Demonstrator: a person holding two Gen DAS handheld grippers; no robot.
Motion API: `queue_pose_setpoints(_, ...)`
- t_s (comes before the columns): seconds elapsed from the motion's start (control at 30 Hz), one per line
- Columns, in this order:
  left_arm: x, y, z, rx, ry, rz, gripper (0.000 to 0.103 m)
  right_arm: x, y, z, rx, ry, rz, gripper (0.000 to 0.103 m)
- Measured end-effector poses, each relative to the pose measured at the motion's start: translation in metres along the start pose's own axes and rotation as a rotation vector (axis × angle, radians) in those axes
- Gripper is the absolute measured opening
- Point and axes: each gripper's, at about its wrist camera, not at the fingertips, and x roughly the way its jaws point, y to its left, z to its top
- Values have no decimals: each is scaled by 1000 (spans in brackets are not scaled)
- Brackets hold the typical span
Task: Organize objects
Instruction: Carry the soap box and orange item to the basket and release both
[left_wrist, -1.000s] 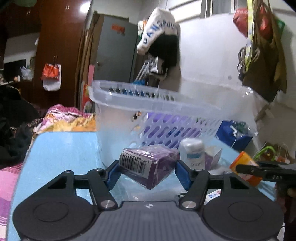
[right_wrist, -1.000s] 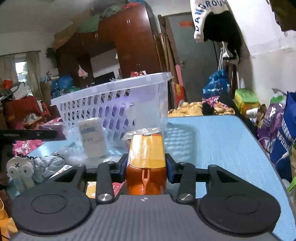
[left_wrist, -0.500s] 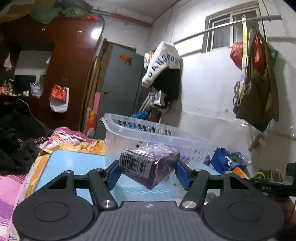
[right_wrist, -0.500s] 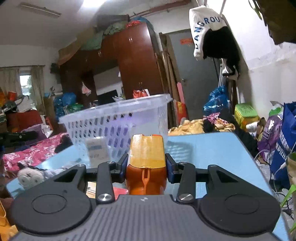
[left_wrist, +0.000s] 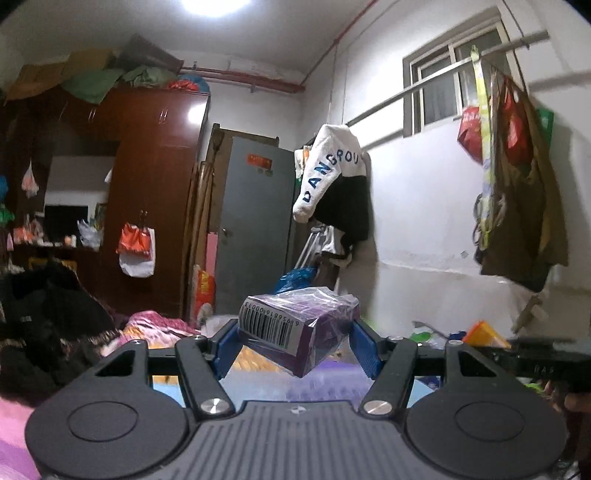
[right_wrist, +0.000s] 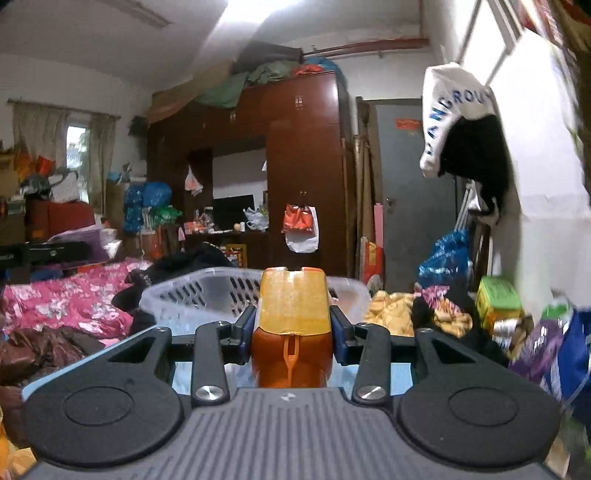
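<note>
My left gripper (left_wrist: 295, 341) is shut on a purple plastic-wrapped box (left_wrist: 299, 328) with a barcode label, held tilted and high above the blue table (left_wrist: 166, 389). My right gripper (right_wrist: 292, 332) is shut on an orange box (right_wrist: 291, 321) with a yellow-taped top. In the right wrist view the white slotted laundry basket (right_wrist: 207, 295) stands just beyond and below the orange box. The basket is mostly hidden in the left wrist view. The right gripper's side (left_wrist: 532, 354) and its orange box (left_wrist: 484, 334) show at the right of the left wrist view.
A brown wardrobe (right_wrist: 295, 166) and grey door (right_wrist: 413, 192) stand behind. A bed with pink bedding (right_wrist: 66, 302) and dark clothes lies on the left. Bags and clutter (right_wrist: 498, 306) sit by the right wall. Hanging clothes (left_wrist: 332, 184) are on the wall.
Both grippers have risen well above the table, each still holding its box. The basket now sits low in view, and the white bottle and table clutter have dropped out of sight.
</note>
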Motion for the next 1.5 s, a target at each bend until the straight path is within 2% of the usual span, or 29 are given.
queue_pose_setpoints(0.2, 65, 0, 27, 9, 97, 95, 67, 57, -9, 25, 35, 91, 21, 44)
queue_pose_setpoints(0.3, 88, 1, 28, 29, 126, 143, 67, 87, -10, 26, 28, 140, -7, 44)
queue_pose_setpoints(0.43, 124, 2, 23, 39, 235, 187, 67, 127, -15, 22, 18, 231, -63, 44)
queue_pose_setpoints(0.57, 147, 2, 15, 68, 305, 223, 67, 141, -18, 10, 56, 290, -75, 44)
queue_pose_setpoints(0.8, 166, 4, 3, 97, 416, 249, 67, 143, -16, 6, 57, 333, -74, 44)
queue_pose_setpoints(1.07, 167, 6, -3, 110, 421, 271, 67, 148, -19, 12, 43, 326, -71, 45)
queue_pose_setpoints(1.1, 166, 4, -3, 125, 407, 282, 68, 148, -20, 13, 44, 319, -73, 46)
queue_pose_setpoints(1.17, 166, -3, -2, 183, 370, 303, 72, 145, -22, 15, 51, 298, -70, 60)
queue_pose_setpoints(1.27, 167, -12, -4, 231, 368, 323, 86, 139, -19, 19, 44, 273, -66, 79)
queue_pose_setpoints(1.33, 164, -16, -3, 242, 357, 325, 86, 133, -18, 21, 41, 258, -69, 96)
queue_pose_setpoints(1.43, 145, -19, -4, 213, 292, 292, 86, 107, -17, 22, 38, 195, -48, 102)
queue_pose_setpoints(1.5, 126, -21, -8, 186, 255, 255, 86, 76, -20, 19, 43, 114, -58, 103)
